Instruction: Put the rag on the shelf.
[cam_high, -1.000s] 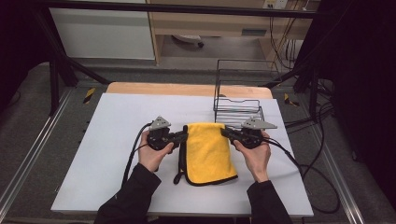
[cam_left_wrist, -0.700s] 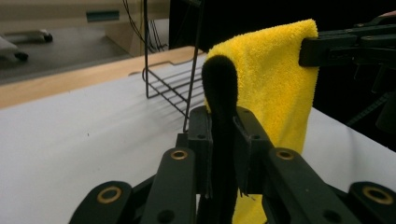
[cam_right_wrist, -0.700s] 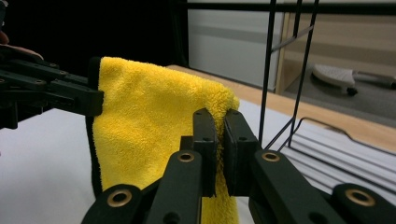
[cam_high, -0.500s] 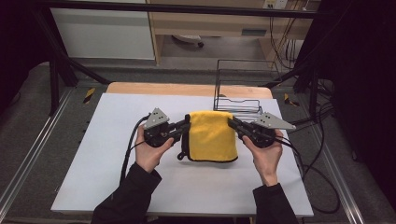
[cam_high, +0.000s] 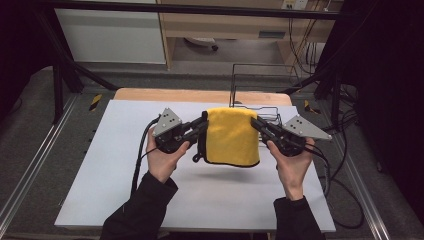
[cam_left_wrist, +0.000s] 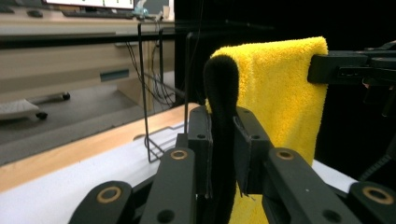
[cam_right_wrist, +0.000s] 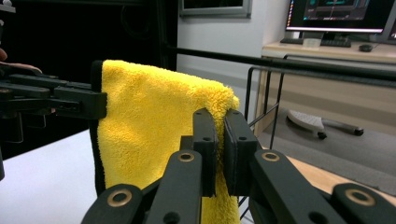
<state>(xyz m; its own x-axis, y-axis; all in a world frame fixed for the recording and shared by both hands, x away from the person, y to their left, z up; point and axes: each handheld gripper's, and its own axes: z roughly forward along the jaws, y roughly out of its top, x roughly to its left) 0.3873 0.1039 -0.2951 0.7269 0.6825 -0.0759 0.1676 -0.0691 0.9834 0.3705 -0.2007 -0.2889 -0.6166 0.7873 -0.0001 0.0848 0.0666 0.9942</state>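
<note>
Cloth: a folded yellow cloth (cam_high: 232, 136) with a black edge hangs at the centre of the high view, held up off the white table (cam_high: 115, 165) between the two grippers; its shadow lies on the table just below it.
Left gripper: the left gripper (cam_high: 201, 125) sits left of centre in the high view, jaws closed on the cloth's upper left corner — in the left gripper view the black edge (cam_left_wrist: 222, 88) rises straight up between the two pinched jaws at mid-frame.
Right gripper: the right gripper (cam_high: 256, 123) sits right of centre in the high view, jaws clamped on the upper right corner; in the right gripper view the yellow pile bulges just above the closed jaws.
Hang: the top fold runs level from one gripper to the other, and the rest drops straight down — the lower edge hangs free.
Hands: a hand (cam_high: 162, 157) in a dark sleeve holds each gripper, coming in from the bottom of the frame.
Rack: a black wire rack (cam_high: 260, 85) stands behind the cloth, upper centre-right of the high view, at the far edge of the table.
</note>
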